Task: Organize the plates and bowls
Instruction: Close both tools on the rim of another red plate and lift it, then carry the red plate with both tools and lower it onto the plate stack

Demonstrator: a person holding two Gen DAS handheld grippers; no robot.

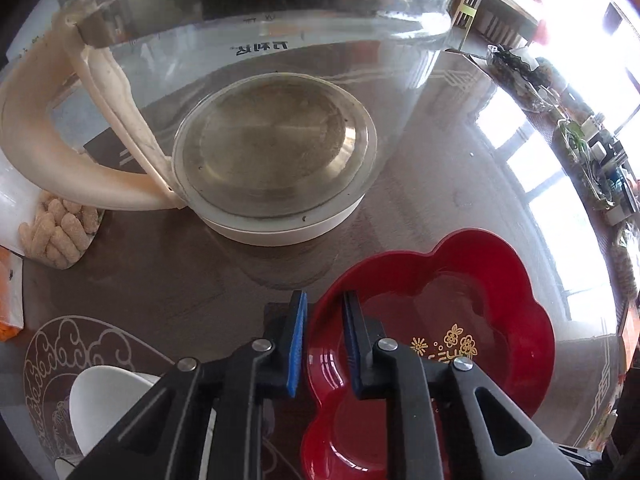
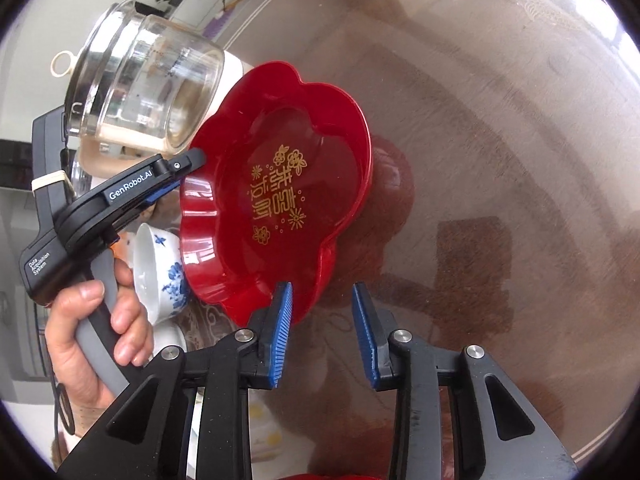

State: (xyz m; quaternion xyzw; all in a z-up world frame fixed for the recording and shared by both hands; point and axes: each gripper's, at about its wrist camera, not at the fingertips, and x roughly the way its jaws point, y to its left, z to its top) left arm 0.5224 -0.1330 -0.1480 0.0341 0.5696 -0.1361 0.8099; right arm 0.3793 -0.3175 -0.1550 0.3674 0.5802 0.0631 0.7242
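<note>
Red and flower-shaped, the glossy plastic plate (image 2: 280,184) with gold lettering is clamped by its scalloped rim in the left tongs (image 1: 324,344), tilted above the glossy brown counter (image 2: 500,160) beside a glass kettle (image 1: 256,120). The right tongs (image 2: 322,332) hang apart, holding nothing, near the plate's edge.

glass kettle (image 1: 256,92), biscuits (image 1: 60,228), brown table (image 1: 460,168)

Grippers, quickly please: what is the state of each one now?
Left gripper: closed on the rim of the red flower-shaped plastic dish.
Right gripper: open, holding nothing.
</note>
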